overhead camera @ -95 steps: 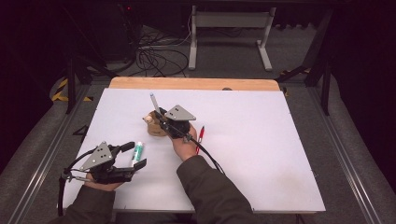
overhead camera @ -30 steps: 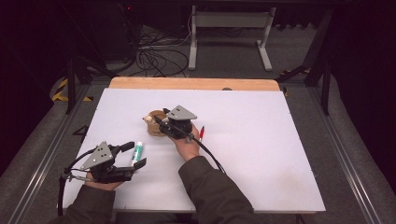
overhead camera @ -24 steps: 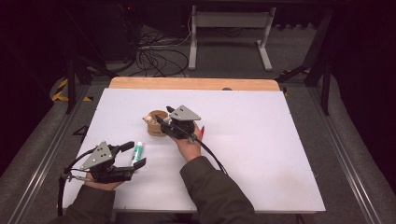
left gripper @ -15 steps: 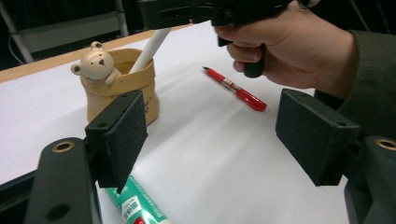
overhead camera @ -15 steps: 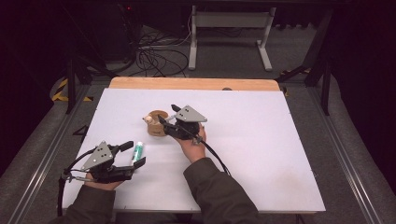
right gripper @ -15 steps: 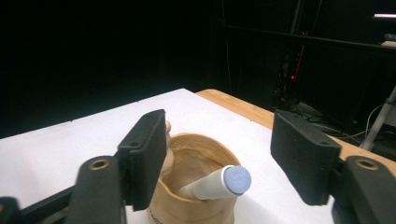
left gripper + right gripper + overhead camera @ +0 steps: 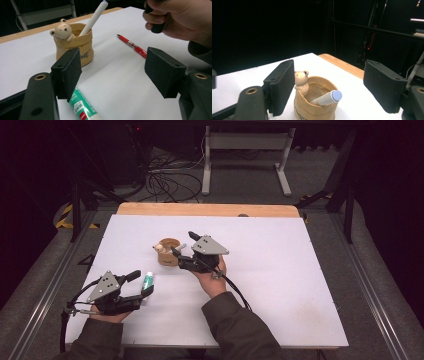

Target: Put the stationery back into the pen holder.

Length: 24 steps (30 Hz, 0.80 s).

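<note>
White counter (image 7: 280,285), dark room behind: right gripper (image 7: 181,254), jaws just opened and empty, beside the bear pot (image 7: 167,251) holding the leaning white pen (image 7: 325,98), lower end hidden inside; left gripper (image 7: 142,287) jaws apart and just narrowing around the glue tube (image 7: 81,106), apparently not pressing it, tube cut off at frame edge.

Tan bear-trimmed pen pot (image 7: 167,252): I see it upright mid-worktop. White marker (image 7: 325,98): leaning inside. Green-and-white glue tube (image 7: 148,280): lying flat, nearer me.
</note>
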### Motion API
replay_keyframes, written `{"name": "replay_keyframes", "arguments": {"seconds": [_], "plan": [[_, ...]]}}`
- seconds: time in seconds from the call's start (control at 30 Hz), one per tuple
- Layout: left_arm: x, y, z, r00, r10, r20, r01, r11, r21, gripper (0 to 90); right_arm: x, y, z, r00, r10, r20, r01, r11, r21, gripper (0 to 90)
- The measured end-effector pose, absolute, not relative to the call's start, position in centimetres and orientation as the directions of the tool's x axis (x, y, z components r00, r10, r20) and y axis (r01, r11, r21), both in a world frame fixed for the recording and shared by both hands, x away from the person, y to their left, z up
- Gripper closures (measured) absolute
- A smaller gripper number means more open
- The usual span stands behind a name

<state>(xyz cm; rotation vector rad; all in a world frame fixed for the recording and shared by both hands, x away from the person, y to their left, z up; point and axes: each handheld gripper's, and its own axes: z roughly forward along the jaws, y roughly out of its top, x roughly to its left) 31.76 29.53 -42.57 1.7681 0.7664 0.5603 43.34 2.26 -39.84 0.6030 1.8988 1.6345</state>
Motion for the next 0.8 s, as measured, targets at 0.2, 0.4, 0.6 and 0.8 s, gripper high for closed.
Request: {"name": "replay_keyframes", "arguments": {"seconds": [0.2,0.4,0.6,0.8], "plan": [[31.8,29.6,-42.7,0.667,0.745,0.001,0.234,-0.211,0.949,32.2,42.4,1.1,-39.0,-0.740,0.657,-0.141,-0.052,0.153,0.987,22.8],[31.6,29.5,-42.9,0.641,0.768,0.015,0.245,-0.223,0.943,32.9,41.4,0.0,-38.4,-0.731,0.662,-0.165,-0.080,0.157,0.984,20.2],[31.3,29.4,-43.5,0.609,0.793,0.023,0.289,-0.249,0.924,34.2,40.7,-1.3,-38.1,-0.725,0.666,-0.176,-0.097,0.155,0.983,19.1],[31.0,29.2,-44.0,0.587,0.809,0.027,0.324,-0.265,0.908,34.7,40.3,-2.2,-38.4,-0.723,0.665,-0.185,-0.097,0.167,0.981,17.6]]}}
